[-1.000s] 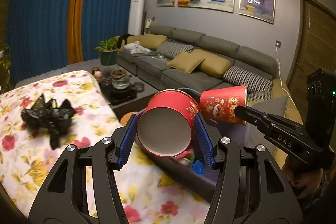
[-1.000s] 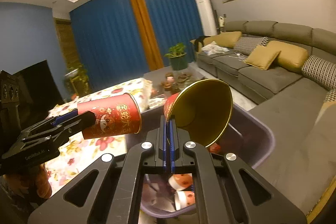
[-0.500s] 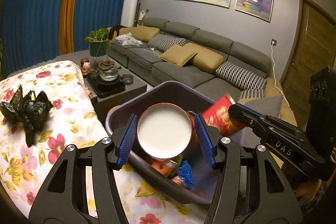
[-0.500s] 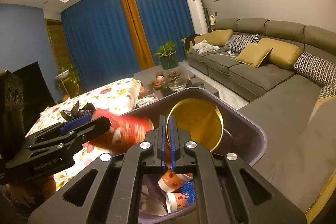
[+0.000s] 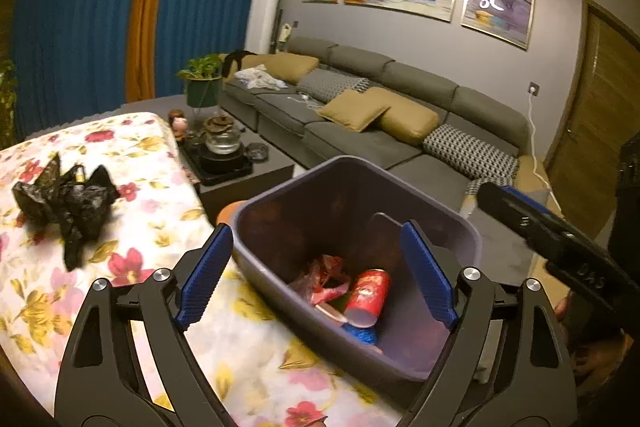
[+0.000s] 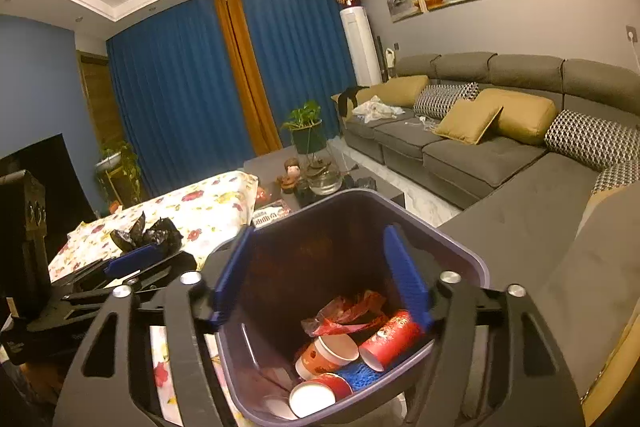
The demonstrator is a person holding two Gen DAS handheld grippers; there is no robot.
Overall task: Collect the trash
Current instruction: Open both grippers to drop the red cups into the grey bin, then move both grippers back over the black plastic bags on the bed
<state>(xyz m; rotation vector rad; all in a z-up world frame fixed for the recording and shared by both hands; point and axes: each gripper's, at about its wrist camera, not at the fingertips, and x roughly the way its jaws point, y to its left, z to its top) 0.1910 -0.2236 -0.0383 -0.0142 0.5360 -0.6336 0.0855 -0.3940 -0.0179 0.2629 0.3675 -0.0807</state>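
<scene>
Now red cup (image 5: 367, 291) in bin (image 5: 356, 171) below gripper (image 5: 316, 271)

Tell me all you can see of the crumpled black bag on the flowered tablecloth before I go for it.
The black bag is thin, glossy plastic, crumpled into a loose clump with pointed corners sticking up and a tail drooping toward the camera. It lies on the flowered tablecloth, apart from the purple bin. A small gold glint shows near its top; what that is cannot be told. Nothing else touches it.

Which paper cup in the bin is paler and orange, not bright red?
The orange cup lying in the middle of the purple bin, its open mouth facing right. The bigger cup beside it and the cup below it are bright red.
</scene>
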